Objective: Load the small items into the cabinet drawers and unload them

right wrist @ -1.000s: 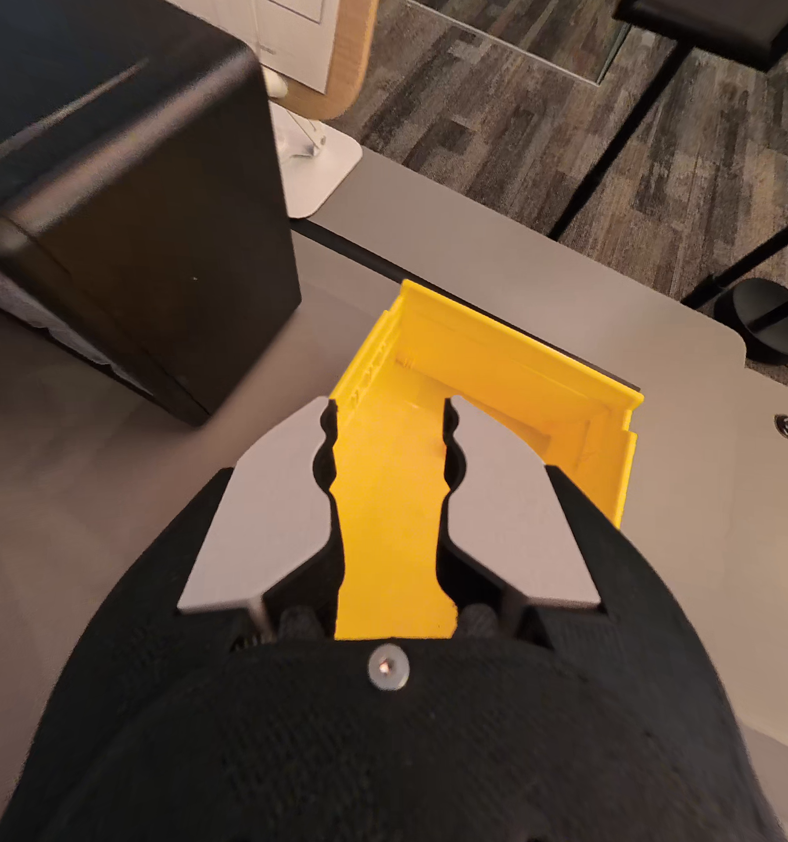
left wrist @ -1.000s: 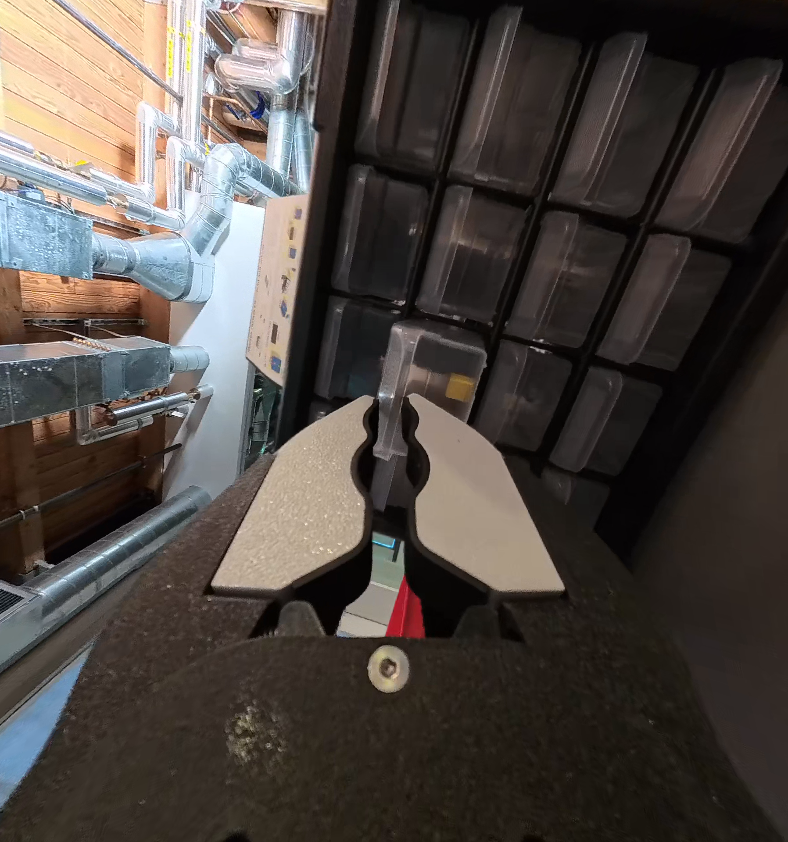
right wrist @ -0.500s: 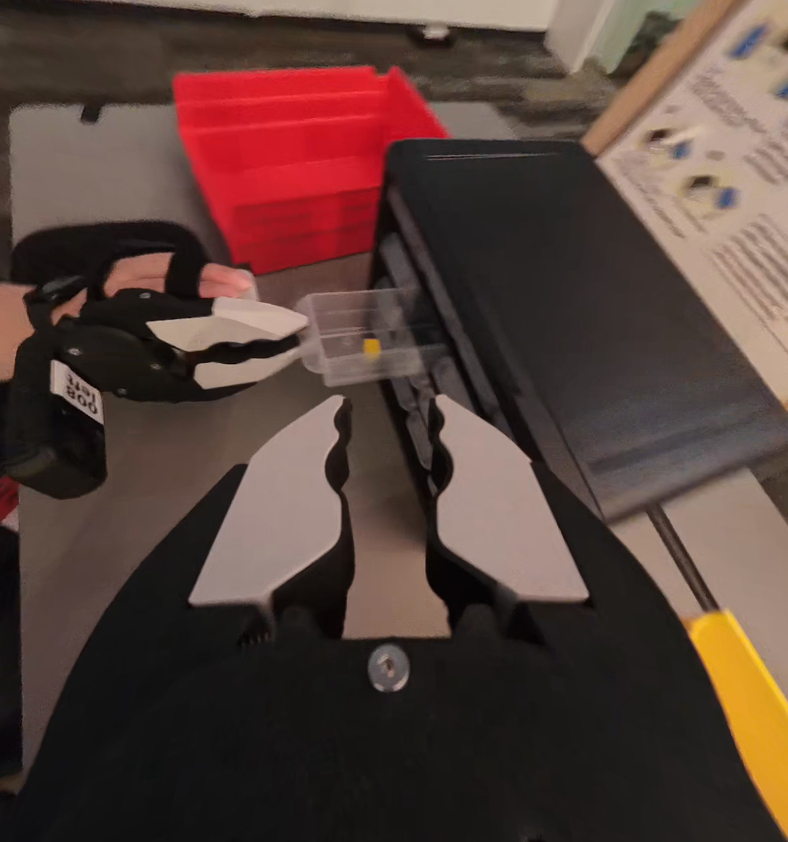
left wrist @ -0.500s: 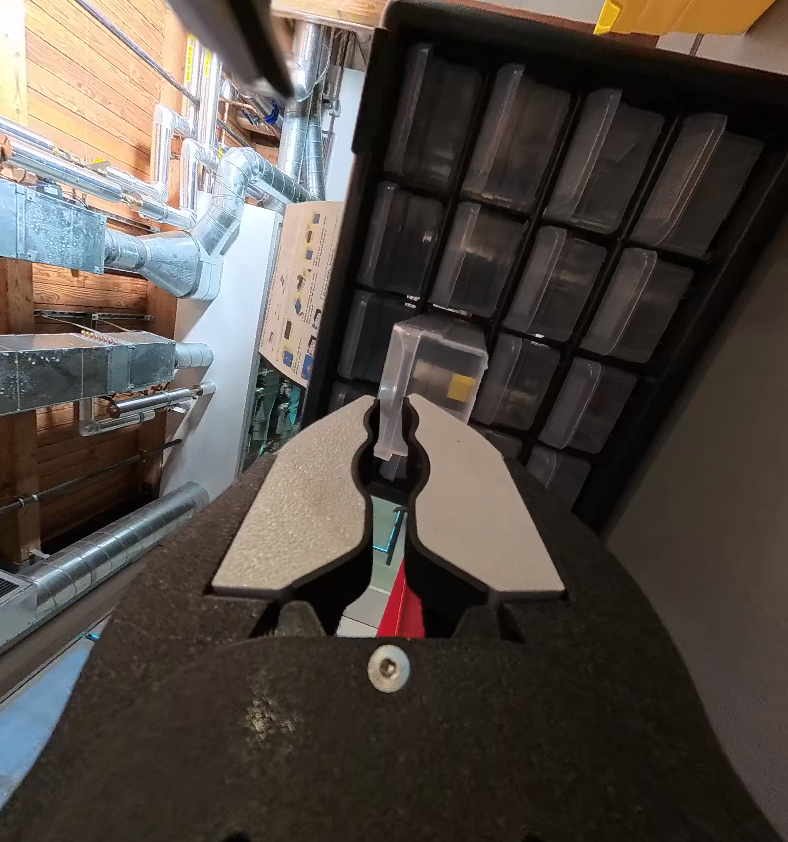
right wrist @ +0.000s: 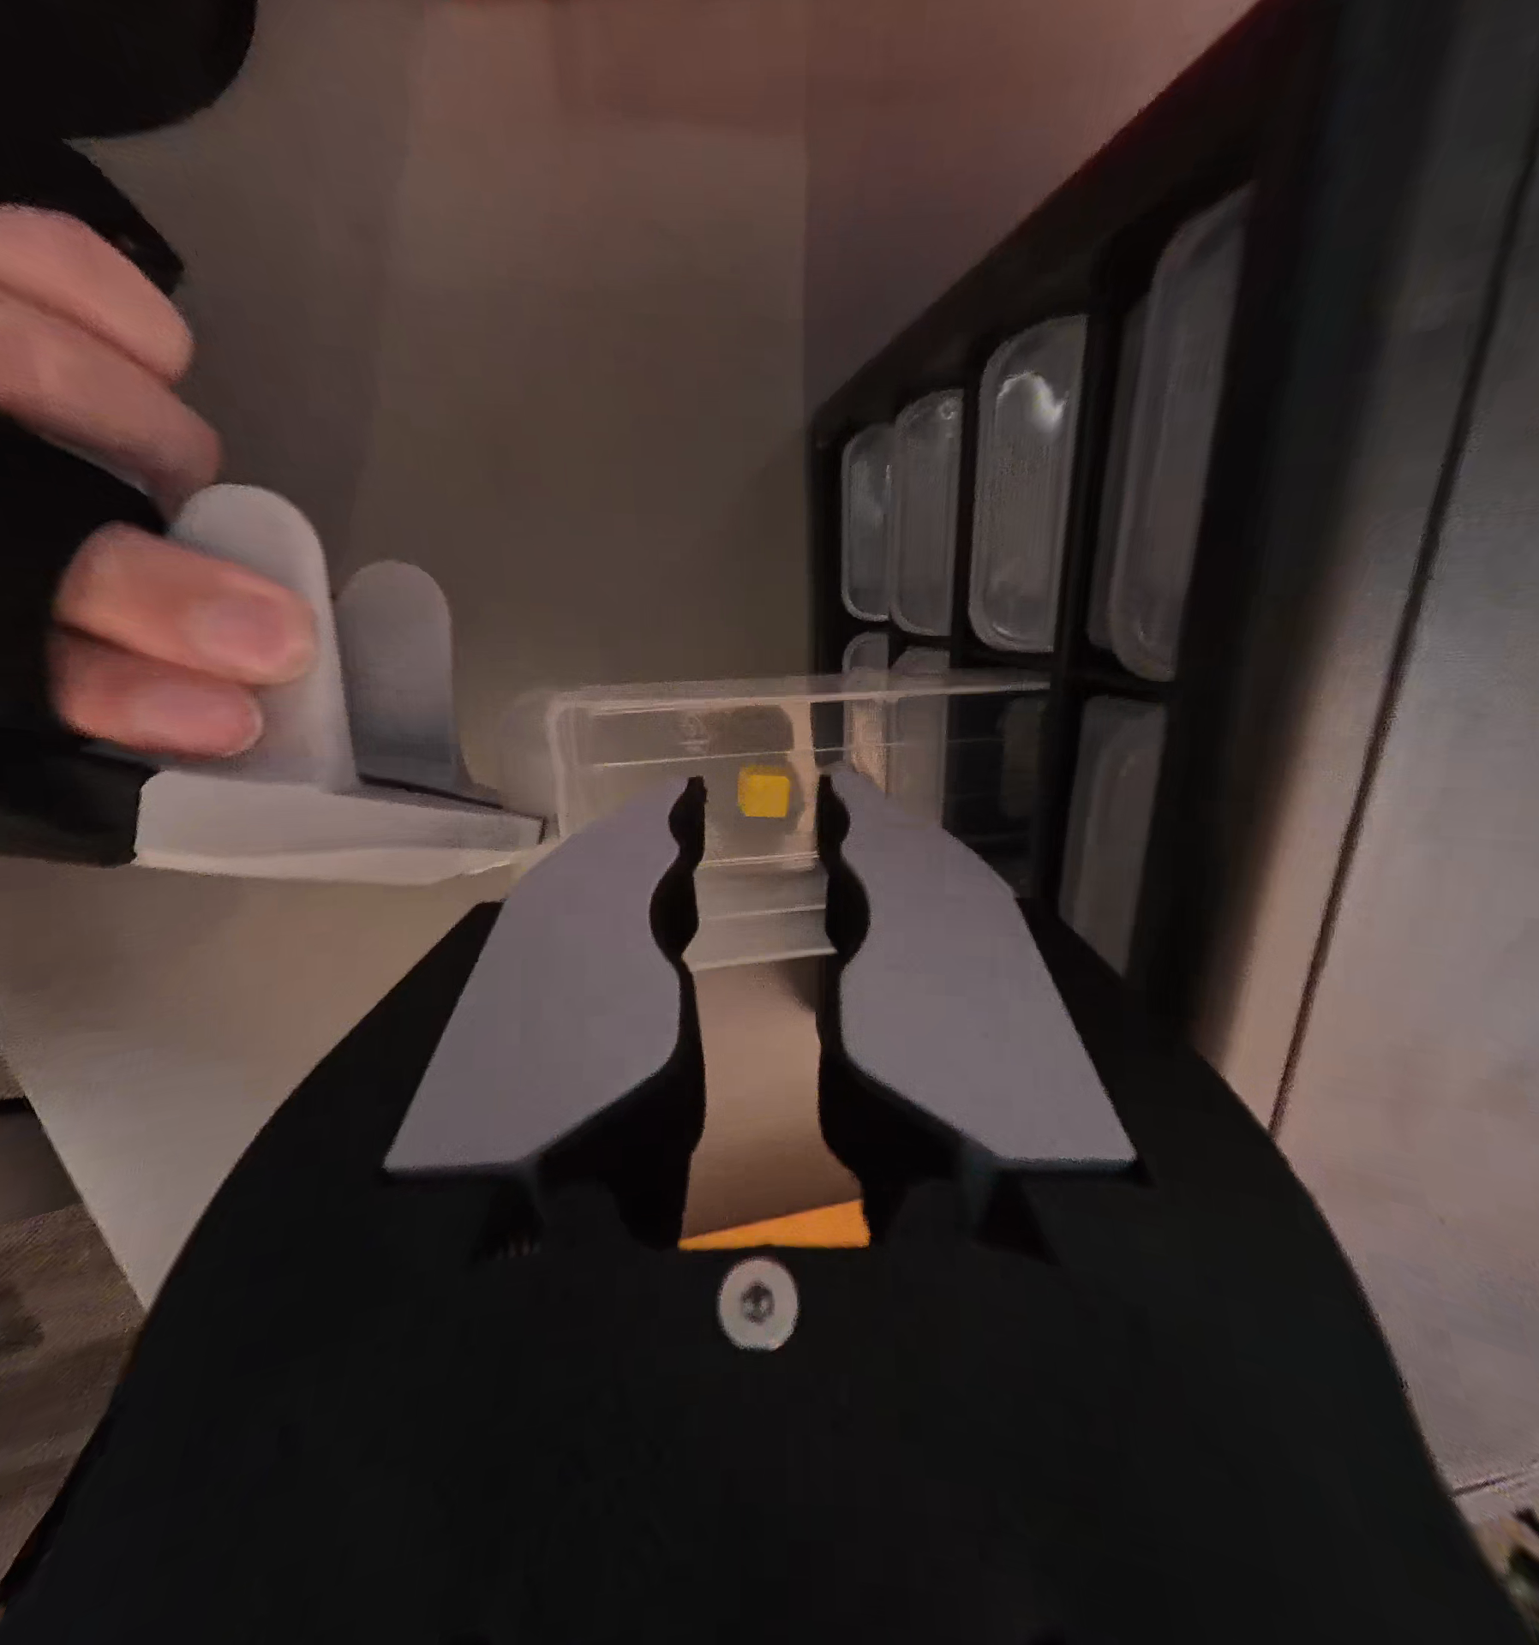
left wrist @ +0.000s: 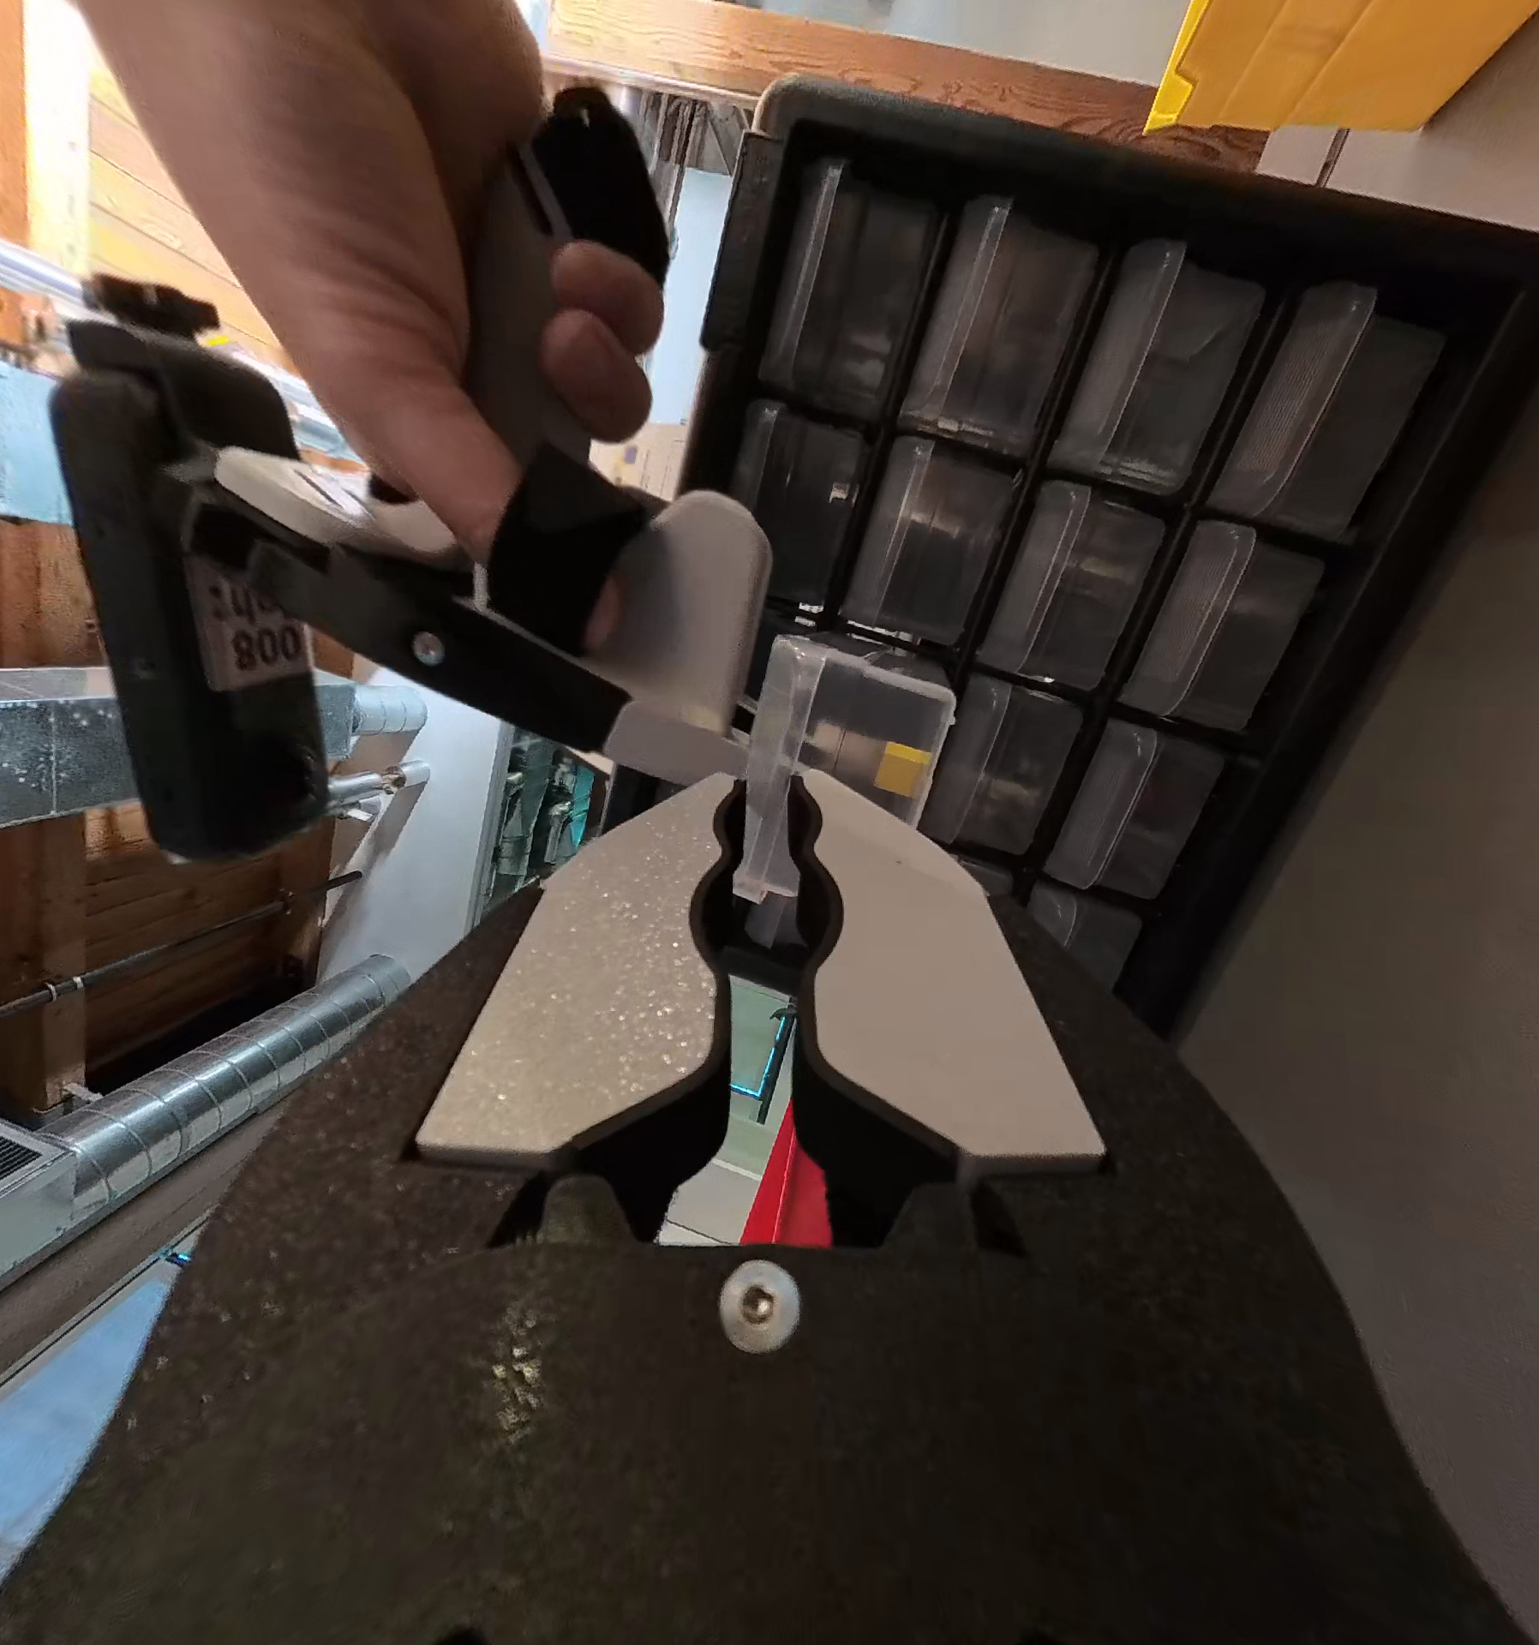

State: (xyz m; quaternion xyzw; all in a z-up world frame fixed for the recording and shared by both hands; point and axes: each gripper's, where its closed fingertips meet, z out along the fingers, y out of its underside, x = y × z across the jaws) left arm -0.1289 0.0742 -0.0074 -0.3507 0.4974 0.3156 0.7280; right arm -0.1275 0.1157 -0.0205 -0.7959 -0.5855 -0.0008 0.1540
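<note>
A: While the left gripper (left wrist: 761,806) pinches the drawer (left wrist: 846,730) tab, where's the cube (right wrist: 764,794)?

B: Inside that pulled-out drawer, straight ahead of the right gripper (right wrist: 759,792), fingers spread and empty.

A: Drawer's axis?

B: Crosswise to those fingers, running out from the cabinet (left wrist: 1336,267).

A: Change?

B: Half a second ago the right gripper sat farther back.

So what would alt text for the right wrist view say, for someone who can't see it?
An open right gripper points at a small yellow block inside a clear drawer pulled out of a black cabinet; the left gripper reaches the drawer's front.
</note>
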